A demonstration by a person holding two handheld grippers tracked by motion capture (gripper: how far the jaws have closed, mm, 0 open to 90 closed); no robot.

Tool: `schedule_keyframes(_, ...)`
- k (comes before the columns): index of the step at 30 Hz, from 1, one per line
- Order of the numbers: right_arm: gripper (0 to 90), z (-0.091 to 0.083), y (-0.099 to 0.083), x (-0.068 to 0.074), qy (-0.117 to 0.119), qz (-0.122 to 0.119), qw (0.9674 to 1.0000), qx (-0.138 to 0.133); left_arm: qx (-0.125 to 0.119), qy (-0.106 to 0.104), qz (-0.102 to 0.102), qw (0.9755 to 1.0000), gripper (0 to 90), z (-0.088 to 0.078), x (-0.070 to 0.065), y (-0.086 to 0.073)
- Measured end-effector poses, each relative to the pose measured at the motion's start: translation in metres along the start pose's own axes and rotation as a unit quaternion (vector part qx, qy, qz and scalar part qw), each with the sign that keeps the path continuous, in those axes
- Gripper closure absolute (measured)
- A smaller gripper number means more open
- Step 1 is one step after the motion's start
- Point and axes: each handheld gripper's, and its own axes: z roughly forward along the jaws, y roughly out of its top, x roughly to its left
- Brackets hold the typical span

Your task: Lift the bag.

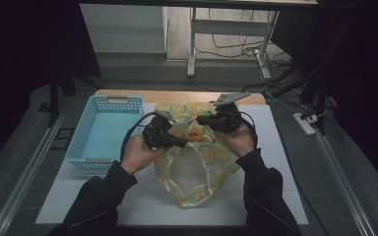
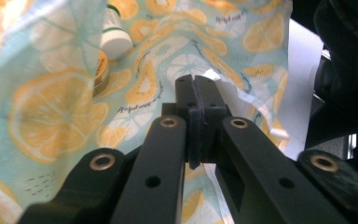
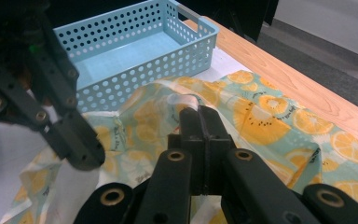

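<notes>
Dim room, white tabletop (image 1: 275, 147). Both fingers clamped on bag (image 1: 197, 167) rim: left gripper (image 1: 181, 142), right gripper (image 1: 200, 119). Bag hangs below fingers. Lift evenly, part hands slowly; bottle (image 2: 114, 35) inside.

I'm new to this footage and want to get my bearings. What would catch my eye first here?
The citrus-printed pale blue plastic bag at the table's middle stands out, its top edge pinched by the left gripper and the right gripper, both shut on it. Left of it sits an empty light blue perforated plastic basket. Inside the bag, the left gripper view shows a white bottle with a green band.
</notes>
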Motion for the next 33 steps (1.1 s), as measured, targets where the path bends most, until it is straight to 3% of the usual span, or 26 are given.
schedule_keyframes(5, 90.0, -0.001, 0.004, 0.001, 0.004, 0.0, 1.0, 0.0, -0.013, -0.011, -0.007, 0.9998, 90.0, -0.012, 0.005, 0.007)
schedule_keyframes(17, 90.0, -0.009, 0.02, 0.006, 0.006, -0.011, 0.9999, -0.009, -0.052, -0.013, 0.006, 0.9985, 90.0, -0.042, 0.006, 0.028)
schedule_keyframes(33, 90.0, -0.029, 0.056, 0.017, 0.01, -0.029, 0.9991, -0.028, -0.112, -0.005, 0.009, 0.9936, 90.0, -0.09, 0.008, 0.058)
